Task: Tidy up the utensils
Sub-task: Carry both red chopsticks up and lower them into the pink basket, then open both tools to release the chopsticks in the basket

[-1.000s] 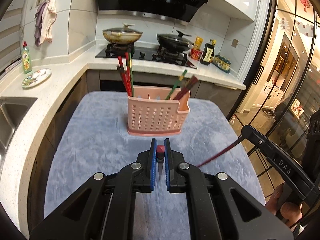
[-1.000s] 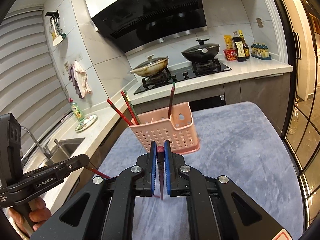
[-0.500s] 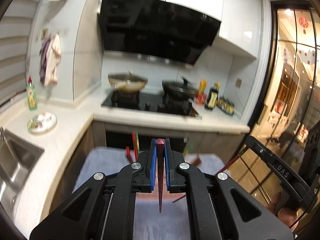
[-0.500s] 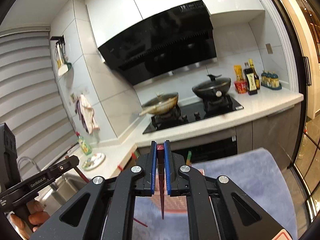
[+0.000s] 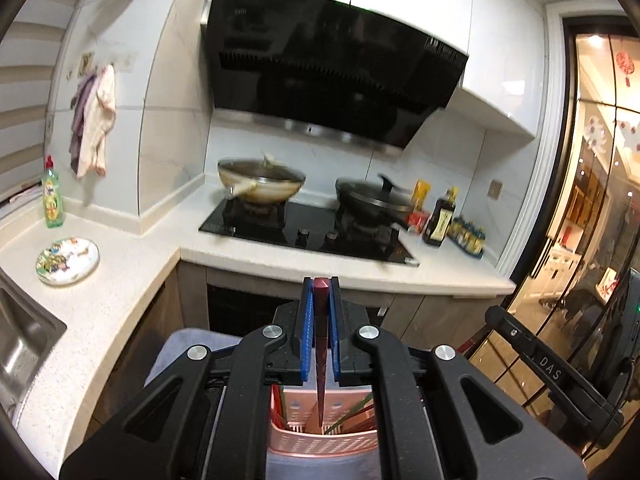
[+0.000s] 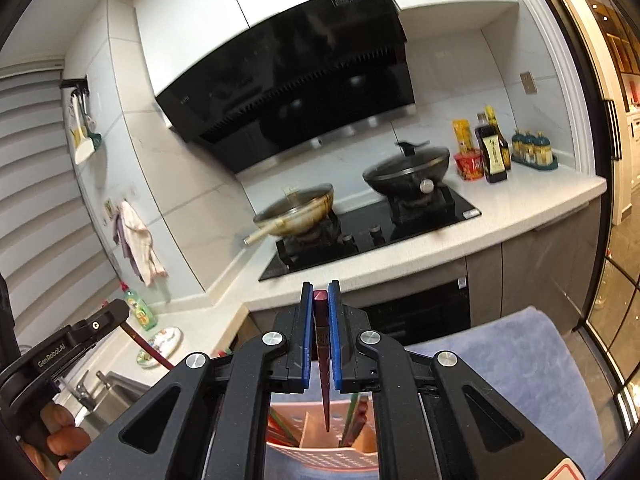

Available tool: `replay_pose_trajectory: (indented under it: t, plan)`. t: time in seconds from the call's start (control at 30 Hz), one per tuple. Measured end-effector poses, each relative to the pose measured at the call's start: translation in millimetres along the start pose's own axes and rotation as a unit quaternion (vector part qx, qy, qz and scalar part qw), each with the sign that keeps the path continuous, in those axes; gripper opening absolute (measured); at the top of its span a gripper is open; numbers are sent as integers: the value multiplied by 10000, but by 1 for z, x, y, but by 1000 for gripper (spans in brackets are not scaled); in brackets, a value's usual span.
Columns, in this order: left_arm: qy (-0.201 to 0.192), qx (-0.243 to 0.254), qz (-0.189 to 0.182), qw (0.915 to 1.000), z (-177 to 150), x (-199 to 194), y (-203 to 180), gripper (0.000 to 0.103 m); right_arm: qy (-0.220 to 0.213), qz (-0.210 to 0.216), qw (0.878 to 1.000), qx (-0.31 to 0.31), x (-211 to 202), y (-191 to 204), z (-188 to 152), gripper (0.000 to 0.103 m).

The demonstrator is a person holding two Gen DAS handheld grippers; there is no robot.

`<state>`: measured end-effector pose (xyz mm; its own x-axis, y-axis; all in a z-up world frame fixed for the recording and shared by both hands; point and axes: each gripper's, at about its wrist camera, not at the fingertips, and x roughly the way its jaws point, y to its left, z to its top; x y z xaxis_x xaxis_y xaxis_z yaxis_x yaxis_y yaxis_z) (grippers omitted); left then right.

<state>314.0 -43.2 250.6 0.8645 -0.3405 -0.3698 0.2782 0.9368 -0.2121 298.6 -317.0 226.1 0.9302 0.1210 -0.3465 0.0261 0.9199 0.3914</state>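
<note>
Two grippers, each with jaws closed on one dark red chopstick: left gripper on left chopstick, right gripper on right chopstick. Both sticks stand upright, tapered tips down, over the pink perforated utensil basket. Basket mostly hidden behind gripper bodies; its contents, red and green sticks, only partly visible; blue cloth-covered surface beneath.

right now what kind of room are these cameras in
A home kitchen, most likely. A black range hood hangs over a gas hob carrying a wok and a lidded pan; a sink is set into the white counter, with sauce bottles by the wall.
</note>
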Motion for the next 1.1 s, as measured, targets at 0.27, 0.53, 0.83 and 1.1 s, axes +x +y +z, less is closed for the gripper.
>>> replay_pose_trajectory:
  t: [0.27, 0.53, 0.83, 1.1]
  plan:
    - [437, -5, 65, 9990, -35, 35, 7, 7, 453, -137, 9989, -1, 31, -9, -39, 7]
    - [720, 16, 145, 9973, -52, 44, 7, 8, 518, -235, 9984, 3, 30, -11, -51, 12]
    - [641, 122, 359, 9972, -63, 16, 0, 33, 327, -290, 9987, -245, -10, -3, -58, 30]
    - [661, 322, 486, 9961, -74, -13, -10, 36, 298, -311, 9977, -530, -48, 6, -74, 32]
